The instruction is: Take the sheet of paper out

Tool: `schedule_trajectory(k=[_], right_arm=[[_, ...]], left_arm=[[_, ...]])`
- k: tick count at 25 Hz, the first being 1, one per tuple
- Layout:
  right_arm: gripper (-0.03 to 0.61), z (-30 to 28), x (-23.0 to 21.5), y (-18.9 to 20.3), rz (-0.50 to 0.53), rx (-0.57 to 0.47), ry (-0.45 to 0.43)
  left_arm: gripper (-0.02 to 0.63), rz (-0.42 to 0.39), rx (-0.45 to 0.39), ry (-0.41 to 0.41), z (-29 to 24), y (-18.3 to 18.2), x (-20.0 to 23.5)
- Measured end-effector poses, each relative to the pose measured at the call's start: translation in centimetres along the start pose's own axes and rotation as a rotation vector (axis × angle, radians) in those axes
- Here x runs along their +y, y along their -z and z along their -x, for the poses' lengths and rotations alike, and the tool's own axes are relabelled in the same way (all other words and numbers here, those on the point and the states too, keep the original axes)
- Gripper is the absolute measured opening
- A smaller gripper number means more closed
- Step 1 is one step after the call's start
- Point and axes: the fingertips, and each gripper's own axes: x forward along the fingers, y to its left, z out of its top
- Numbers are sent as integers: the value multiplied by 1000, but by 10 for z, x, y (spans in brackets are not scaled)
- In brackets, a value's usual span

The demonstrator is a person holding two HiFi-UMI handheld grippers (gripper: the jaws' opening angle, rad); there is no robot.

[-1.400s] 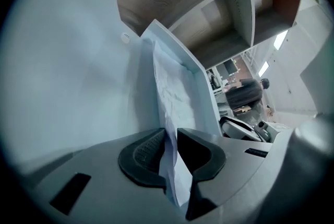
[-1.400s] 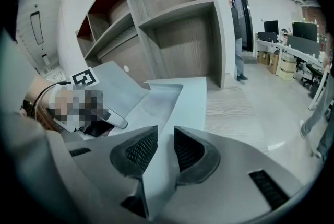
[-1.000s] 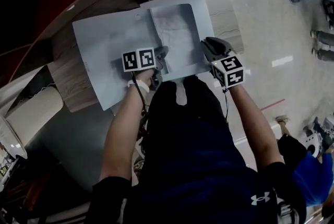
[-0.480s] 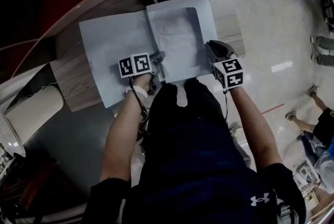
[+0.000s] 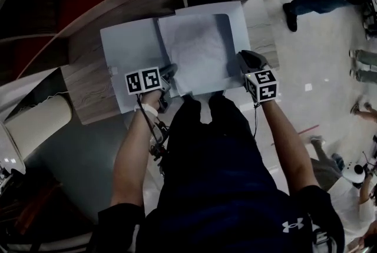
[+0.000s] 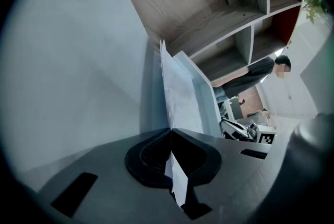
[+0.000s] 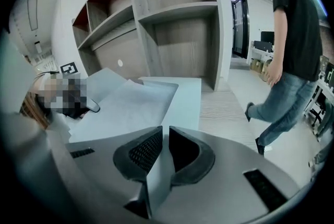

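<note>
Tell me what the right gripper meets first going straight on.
Probably the folder itself: the right gripper clamps its near edge and points down across it, though depth is unclear.

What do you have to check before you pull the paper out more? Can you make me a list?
1. Left gripper jaws shut on the sheet of paper: ok.
2. Right gripper jaws shut on the folder edge, to hold it in place: ok.
3. Folder lying open and flat on the table: ok.
4. Sheet clear of the folder: not ok, most of it lies over the right half.
5. Sheet free of tears where it is pinched: cannot tell.
</note>
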Motion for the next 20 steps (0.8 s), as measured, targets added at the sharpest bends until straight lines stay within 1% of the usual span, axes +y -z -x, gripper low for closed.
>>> schedule_trajectory(k=[5, 9, 12, 20], right_arm=[[41, 0, 0, -1, -4, -3, 10], [41, -2, -2, -1, 2, -6, 19], [41, 0, 0, 0, 2, 3, 22], [41, 2, 2, 2, 19, 28, 42]], left_arm=[[15, -6, -22, -24, 29, -6, 18], [15, -24, -23, -40, 49, -5, 31], [15, -36, -18, -52, 66, -1, 38], [15, -54, -39, -68, 105, -4, 53]])
